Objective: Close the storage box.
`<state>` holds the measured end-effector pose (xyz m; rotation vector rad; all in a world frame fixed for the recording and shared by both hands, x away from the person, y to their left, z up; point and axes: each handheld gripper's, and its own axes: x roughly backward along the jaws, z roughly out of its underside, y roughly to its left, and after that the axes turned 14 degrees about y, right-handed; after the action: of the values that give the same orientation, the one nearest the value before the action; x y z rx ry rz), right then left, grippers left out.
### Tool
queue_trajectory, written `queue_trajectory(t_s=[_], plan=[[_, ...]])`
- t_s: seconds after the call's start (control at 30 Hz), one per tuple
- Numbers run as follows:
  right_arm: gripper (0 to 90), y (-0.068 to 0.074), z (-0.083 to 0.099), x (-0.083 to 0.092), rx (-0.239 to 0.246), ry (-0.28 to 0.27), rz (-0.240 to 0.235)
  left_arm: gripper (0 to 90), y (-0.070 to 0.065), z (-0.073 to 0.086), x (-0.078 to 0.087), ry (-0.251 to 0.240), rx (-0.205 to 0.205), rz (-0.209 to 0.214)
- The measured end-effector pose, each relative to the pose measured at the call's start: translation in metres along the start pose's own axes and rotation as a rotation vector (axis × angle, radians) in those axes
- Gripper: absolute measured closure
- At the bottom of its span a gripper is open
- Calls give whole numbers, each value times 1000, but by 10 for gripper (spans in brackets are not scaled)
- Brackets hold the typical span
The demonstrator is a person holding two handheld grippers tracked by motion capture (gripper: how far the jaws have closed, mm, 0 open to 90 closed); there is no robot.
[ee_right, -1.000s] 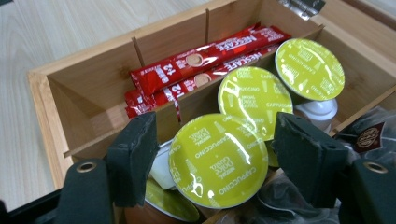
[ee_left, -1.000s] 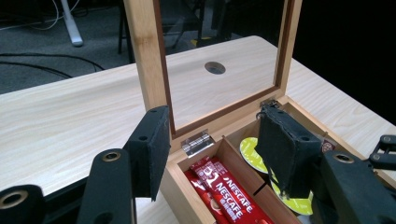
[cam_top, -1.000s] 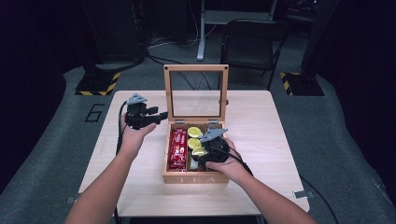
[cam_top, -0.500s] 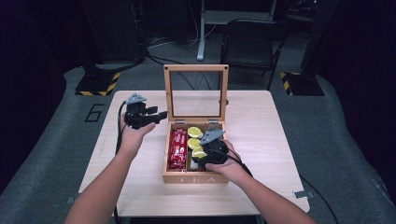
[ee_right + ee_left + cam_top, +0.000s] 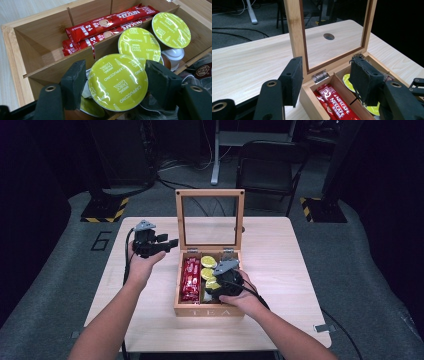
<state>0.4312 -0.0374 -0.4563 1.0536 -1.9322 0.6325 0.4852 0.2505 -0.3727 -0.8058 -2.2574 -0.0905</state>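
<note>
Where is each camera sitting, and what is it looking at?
High view: sits above the person's side of the table, looking forward and down; both forearms, the left tool and right tool show.
Left gripper view: rides the left tool, facing the box's upright lid; its two black jaws show.
Right gripper view: rides the right tool, looking into the wooden box; its jaws flank a green capsule.
All three share the red coffee sticks.

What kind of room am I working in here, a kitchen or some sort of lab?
Most likely a lab or recording studio, not a kitchen: a lone wooden table on grey carpet, dark surroundings, loose floor cables, and hazard-striped stand bases.
</note>
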Motion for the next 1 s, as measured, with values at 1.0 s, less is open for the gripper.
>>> queue_trajectory(t_s=[1.0], plan=[[370,-6,-3,25,-24,-57,-29,442,0,0,1,-11,9,-5]])
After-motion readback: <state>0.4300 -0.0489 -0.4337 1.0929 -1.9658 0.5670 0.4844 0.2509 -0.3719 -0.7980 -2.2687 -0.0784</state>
